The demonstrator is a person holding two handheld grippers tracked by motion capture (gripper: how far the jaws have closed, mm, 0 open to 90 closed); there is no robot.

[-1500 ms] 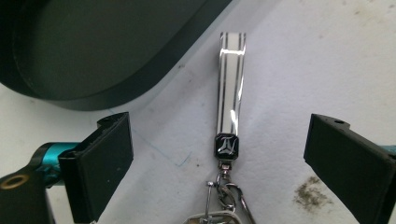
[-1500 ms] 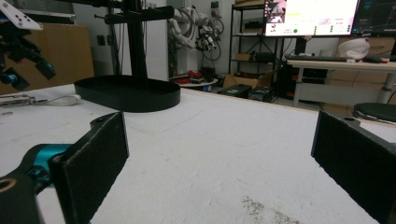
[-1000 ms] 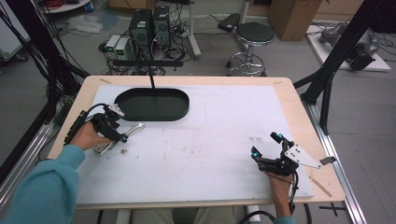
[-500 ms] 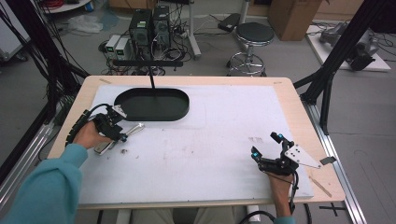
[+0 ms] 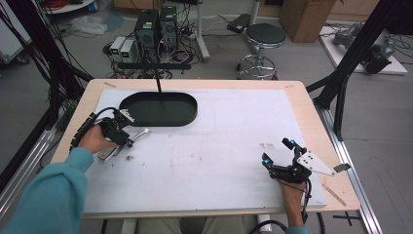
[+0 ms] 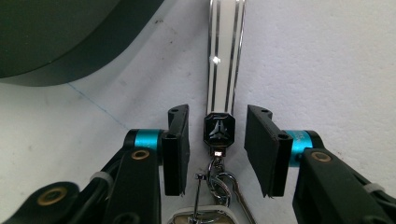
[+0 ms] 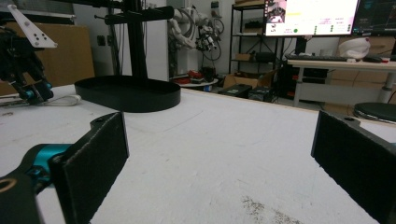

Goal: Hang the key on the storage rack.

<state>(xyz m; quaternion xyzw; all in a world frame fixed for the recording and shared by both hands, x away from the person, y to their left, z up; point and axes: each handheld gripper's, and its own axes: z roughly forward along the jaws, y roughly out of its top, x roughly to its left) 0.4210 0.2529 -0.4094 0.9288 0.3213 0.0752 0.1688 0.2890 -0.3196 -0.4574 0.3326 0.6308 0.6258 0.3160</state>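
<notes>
A keychain lies on the white mat beside the black oval tray (image 5: 192, 114). It has a chrome-edged white strap (image 6: 225, 56), a black badge (image 6: 218, 130) and a key ring with a white fob (image 5: 106, 154). My left gripper (image 6: 217, 140) points down over it with one jaw on each side of the badge. The jaws have just been closing, but a gap still shows on both sides. In the high view the left gripper (image 5: 125, 138) is at the table's left. My right gripper (image 5: 278, 150) rests near the front right, open and with nothing between its jaws (image 7: 219, 154).
A black post (image 5: 157, 80) rises behind the tray (image 7: 128, 95). The left gripper (image 7: 23, 56) is far off in the right gripper view. Specks of dirt (image 5: 129, 157) dot the mat. A stool (image 5: 263, 36) and computer cases (image 5: 156, 24) stand beyond the table's far edge.
Both hands have kept their places. The left gripper's jaws look slightly narrower over the keychain than a second ago.
</notes>
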